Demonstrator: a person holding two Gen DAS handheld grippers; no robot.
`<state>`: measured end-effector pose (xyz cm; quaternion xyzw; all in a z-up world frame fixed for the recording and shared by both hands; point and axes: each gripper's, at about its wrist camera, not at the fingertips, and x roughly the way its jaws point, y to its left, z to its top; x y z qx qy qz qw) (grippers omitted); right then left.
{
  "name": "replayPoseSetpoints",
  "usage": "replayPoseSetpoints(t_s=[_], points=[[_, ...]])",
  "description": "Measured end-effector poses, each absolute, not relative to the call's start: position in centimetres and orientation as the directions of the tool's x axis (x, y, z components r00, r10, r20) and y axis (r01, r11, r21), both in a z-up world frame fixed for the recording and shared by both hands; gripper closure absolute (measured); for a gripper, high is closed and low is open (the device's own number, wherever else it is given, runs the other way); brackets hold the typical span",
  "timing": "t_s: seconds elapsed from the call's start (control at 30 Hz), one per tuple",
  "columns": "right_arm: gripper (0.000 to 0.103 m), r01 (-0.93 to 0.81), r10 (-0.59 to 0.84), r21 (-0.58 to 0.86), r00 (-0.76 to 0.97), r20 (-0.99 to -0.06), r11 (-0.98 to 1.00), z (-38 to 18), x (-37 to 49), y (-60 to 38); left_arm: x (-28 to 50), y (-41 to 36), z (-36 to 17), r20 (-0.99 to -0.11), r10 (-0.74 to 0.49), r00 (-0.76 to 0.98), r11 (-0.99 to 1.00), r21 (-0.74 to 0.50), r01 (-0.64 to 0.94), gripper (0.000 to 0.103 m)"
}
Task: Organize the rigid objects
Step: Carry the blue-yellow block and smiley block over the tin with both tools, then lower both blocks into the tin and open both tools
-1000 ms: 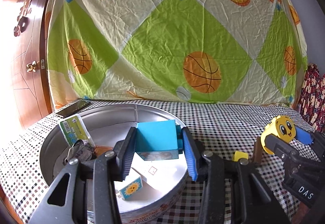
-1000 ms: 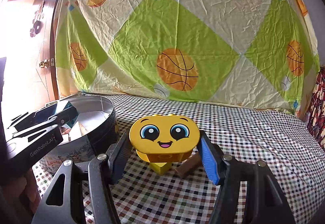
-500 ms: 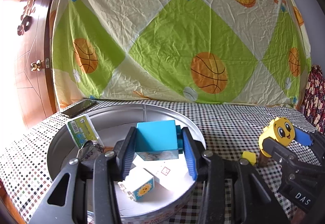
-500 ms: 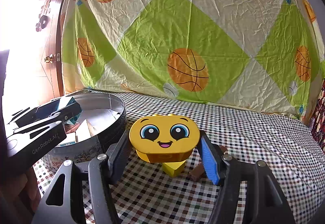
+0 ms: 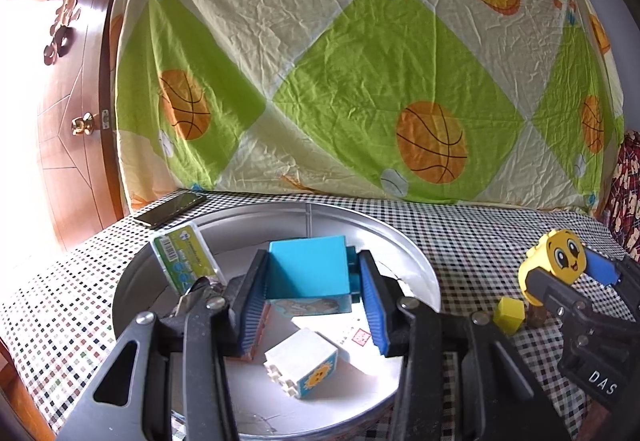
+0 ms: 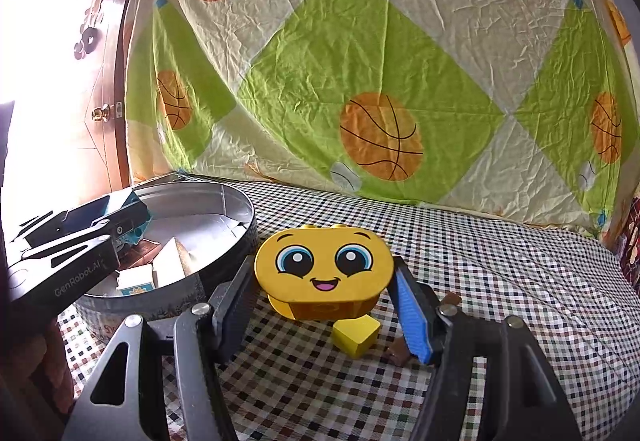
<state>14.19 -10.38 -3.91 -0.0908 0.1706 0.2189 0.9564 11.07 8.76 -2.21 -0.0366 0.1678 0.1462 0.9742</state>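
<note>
blocks in both grips, each carried for sorting into the round metal tin [image 5: 424,273]. left hand-held gripper [image 5: 314,301] clenched on a blue block [image 5: 308,269], pads pressed flat on its two opposite sides, held above the tin's floor and not yet set down. probably kept up there to pick a free spot: below already lie a white block with a sun sticker [image 5: 302,363], a green card packet [image 5: 184,257] leaning on the inner wall, and some paper. right hand-held gripper [image 6: 326,289] clamped on the yellow smiley-face block [image 6: 324,269], gripped across its long axis so the face looks back at the camera; held clear of the checked cloth [image 6: 500,281], just beside the tin's outer wall, seemingly waiting while the left side occupies the opening. directly under the smiley block, resting on the cloth, a small yellow cube [image 6: 356,333] and, partly hidden by the blue pad, a brown piece [image 6: 400,353], likely next for collection. dark phone [image 5: 170,209] lying on the cloth beyond the tin, well apart from the rest. patterned sheet [image 6: 360,61] hung behind. judged risk: blue block dropped onto the white one and tipping rather than sitting flat.
</note>
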Motion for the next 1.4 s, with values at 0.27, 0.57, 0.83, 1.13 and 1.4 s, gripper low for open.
replayPoseSetpoints(t_s=[0.27,0.57,0.83,1.13,1.4], points=[[0.037,-0.480,0.409,-0.114,0.831,-0.378,0.870,-4.1,14.2,-8.6,11.0,10.0,-2.2,-0.354,0.281,0.892,0.952,-0.018,-0.306,0.060],[0.037,-0.550,0.475,-0.092,0.783,-0.401,0.830,-3.0,15.2,-5.6,11.3,12.8,-2.0,-0.380,0.320,0.868,0.939,0.005,-0.344,0.060],[0.037,-0.596,0.511,-0.071,0.739,-0.439,0.800,-2.7,16.9,-2.4,12.3,14.4,-2.3,-0.420,0.341,0.841,0.934,0.049,-0.354,0.060],[0.037,-0.621,0.512,-0.074,0.703,-0.493,0.781,-3.8,19.0,1.0,13.5,14.9,-2.7,-0.461,0.347,0.817,0.934,0.090,-0.346,0.060],[0.037,-0.642,0.518,-0.045,0.656,-0.549,0.765,-5.2,20.3,2.3,14.0,14.7,-2.7,-0.467,0.356,0.810,0.932,0.113,-0.344,0.059]])
